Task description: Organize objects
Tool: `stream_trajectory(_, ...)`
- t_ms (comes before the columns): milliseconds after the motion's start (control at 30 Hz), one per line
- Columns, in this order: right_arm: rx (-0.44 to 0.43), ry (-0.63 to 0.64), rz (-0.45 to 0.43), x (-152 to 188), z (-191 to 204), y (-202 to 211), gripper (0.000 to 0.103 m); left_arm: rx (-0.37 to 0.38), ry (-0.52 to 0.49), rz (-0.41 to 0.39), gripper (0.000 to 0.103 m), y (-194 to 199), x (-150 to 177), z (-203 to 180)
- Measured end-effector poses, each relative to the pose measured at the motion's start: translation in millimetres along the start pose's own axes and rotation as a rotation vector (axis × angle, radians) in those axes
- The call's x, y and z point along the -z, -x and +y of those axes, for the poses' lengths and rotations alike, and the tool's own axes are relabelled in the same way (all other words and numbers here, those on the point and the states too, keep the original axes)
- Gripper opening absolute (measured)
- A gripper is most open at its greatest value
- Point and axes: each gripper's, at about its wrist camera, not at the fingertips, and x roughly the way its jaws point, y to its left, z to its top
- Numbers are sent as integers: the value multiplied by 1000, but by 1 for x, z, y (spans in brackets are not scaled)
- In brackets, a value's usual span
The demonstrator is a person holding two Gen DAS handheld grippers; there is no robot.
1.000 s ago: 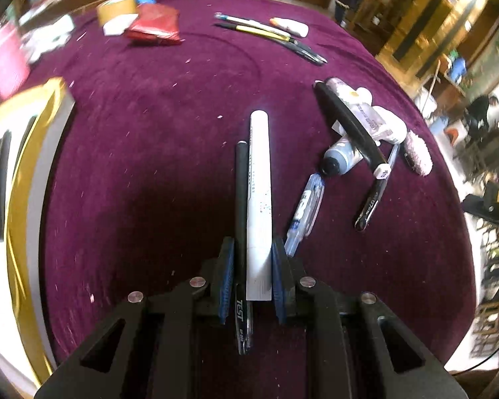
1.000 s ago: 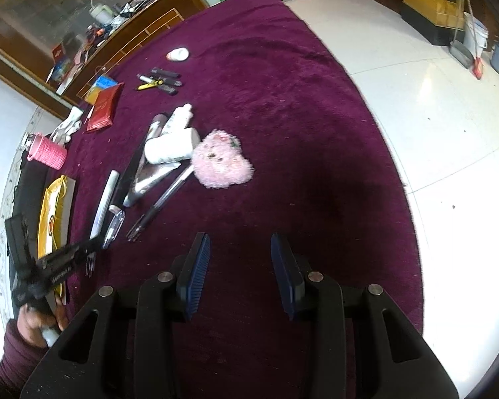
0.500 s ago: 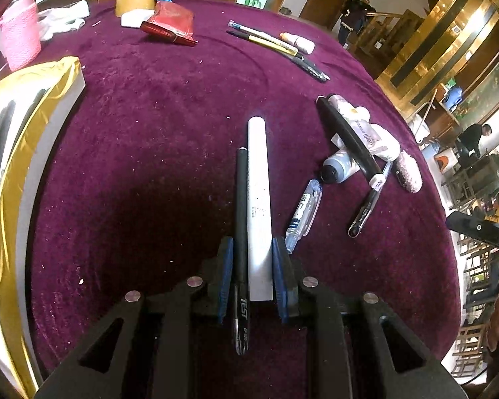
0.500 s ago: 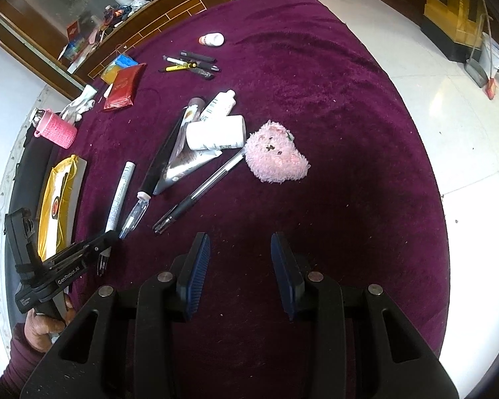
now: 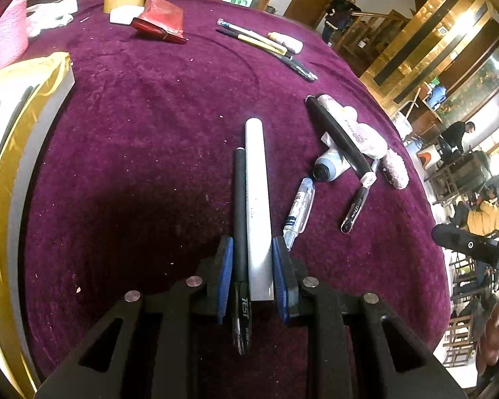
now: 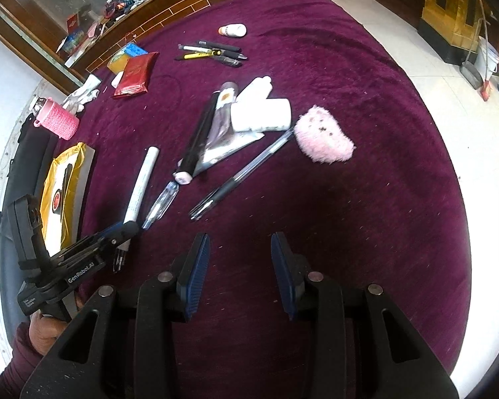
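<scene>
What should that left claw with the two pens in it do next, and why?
Probably lift slightly and carry them toward the gold-lined box. The left claw is clamped on a black pen and a white marker side by side, so the grip looks done, while other pens already lie in that box. The right claw is open and holds nothing.

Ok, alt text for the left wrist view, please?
The left gripper fingers hold a white marker and a black pen side by side over a purple tablecloth. To the right lie a clear pen, tubes and a fluffy pink item; a gold-lined box sits left.
</scene>
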Motion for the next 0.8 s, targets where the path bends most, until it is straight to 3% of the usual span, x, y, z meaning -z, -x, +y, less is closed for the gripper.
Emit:
stream_trajectory(100,12,-11,-4,5,9,0,36,32,11,24,21,1,-2,5)
stream_trajectory(233,24,-24,-8,11,18,1,36,81,62,35,36,11,-4,24)
stream_trajectory(433,33,-55,-13,20,25,-1,36,102,82,51,36,14,-14,40)
stream_trajectory(800,51,-62,-37,26,33,4,36,-115,-205,57,35,0,-18,3)
